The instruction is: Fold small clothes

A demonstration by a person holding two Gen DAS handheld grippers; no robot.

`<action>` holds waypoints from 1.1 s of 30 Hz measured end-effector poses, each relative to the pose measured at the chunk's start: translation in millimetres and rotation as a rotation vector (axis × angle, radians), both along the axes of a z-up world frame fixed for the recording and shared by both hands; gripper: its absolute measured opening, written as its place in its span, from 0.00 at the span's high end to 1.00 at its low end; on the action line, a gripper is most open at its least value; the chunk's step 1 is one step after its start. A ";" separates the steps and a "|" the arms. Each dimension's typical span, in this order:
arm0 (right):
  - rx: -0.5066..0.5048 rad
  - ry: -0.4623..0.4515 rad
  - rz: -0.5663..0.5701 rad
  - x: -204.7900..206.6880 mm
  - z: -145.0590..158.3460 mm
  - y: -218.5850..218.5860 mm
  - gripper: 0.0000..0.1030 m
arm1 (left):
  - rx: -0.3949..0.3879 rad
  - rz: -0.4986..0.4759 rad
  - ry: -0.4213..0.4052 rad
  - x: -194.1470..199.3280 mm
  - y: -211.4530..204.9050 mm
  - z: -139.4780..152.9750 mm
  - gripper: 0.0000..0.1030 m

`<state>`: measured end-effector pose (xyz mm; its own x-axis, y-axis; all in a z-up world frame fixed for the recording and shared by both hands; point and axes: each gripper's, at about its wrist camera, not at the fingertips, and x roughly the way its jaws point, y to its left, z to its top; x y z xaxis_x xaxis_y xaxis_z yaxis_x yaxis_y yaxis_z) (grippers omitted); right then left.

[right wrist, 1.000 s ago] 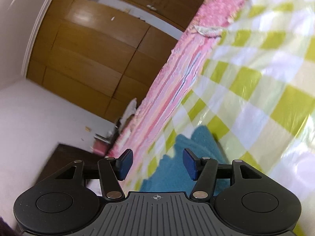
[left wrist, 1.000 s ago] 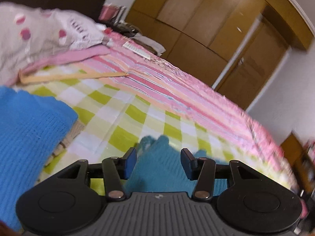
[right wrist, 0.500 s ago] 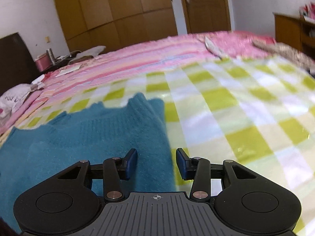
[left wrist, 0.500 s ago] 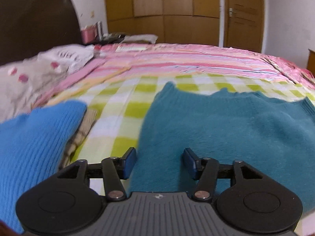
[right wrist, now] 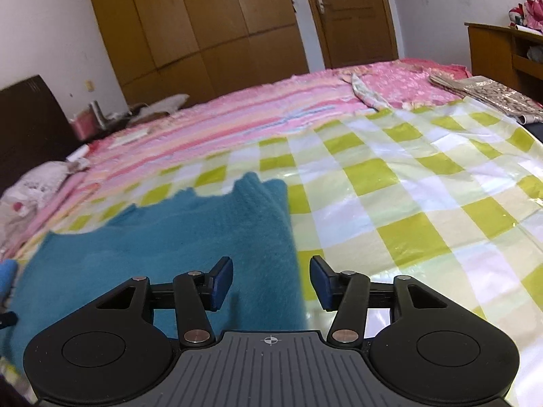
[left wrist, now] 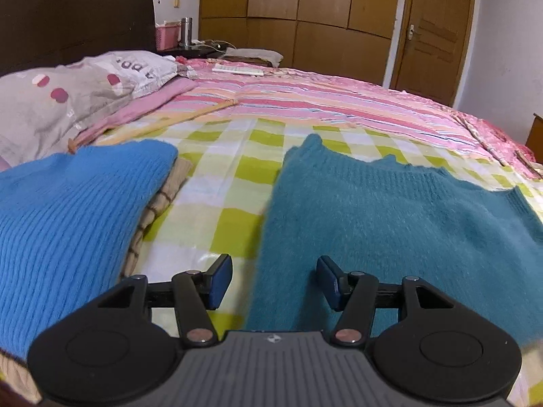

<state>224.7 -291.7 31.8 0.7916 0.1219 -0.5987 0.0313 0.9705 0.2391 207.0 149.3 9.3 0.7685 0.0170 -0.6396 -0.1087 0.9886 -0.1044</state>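
Both tongs, left [left wrist: 274,281] and right [right wrist: 271,282], gape over teal sweater [left wrist: 390,224] on checked bedcover [right wrist: 390,203], wardrobe [right wrist: 203,30] behind

We look low and close across the bed [left wrist: 237,176] from both wrist cameras, each facing the wardrobe [left wrist: 305,17] wall. Our left view sits over the teal sweater's [left wrist: 390,224] left edge, our right view over its right edge [right wrist: 169,237]; both share the sweater, checked sheet and wardrobe.

light: even, indoor, moderately bright
glare: checked sheet [right wrist: 400,224] glossy beside teal sweater [right wrist: 190,237]
edges: fisheye bowing, dark corners
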 end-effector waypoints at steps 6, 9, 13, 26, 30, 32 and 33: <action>-0.010 0.086 0.004 -9.9 -21.1 -2.1 0.47 | -0.040 0.017 0.046 -0.5 3.3 -12.1 0.41; 0.052 0.113 -0.025 -7.0 -30.2 -5.1 0.47 | -0.045 0.024 0.057 0.4 4.0 -15.3 0.40; 0.072 0.124 -0.036 -5.6 -33.8 -7.8 0.47 | 0.002 0.015 0.061 -0.1 -2.2 -14.9 0.40; 0.020 0.134 -0.034 -6.3 -37.0 -2.1 0.44 | 0.045 0.021 0.072 1.1 -8.7 -16.5 0.39; 0.015 0.141 -0.040 -6.3 -36.6 -0.6 0.44 | 0.044 0.020 0.073 1.4 -8.4 -16.4 0.39; 0.021 0.148 -0.045 -4.9 -36.3 -1.2 0.44 | 0.038 0.020 0.074 1.6 -7.5 -16.7 0.39; 0.023 0.152 -0.047 -4.7 -36.3 -1.4 0.44 | 0.034 0.020 0.075 1.8 -6.9 -16.8 0.39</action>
<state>220.0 -293.1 -4.4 0.6971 0.1018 -0.7097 0.1144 0.9614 0.2504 208.8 142.4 -7.5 0.7177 0.0542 -0.6942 -0.1344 0.9890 -0.0618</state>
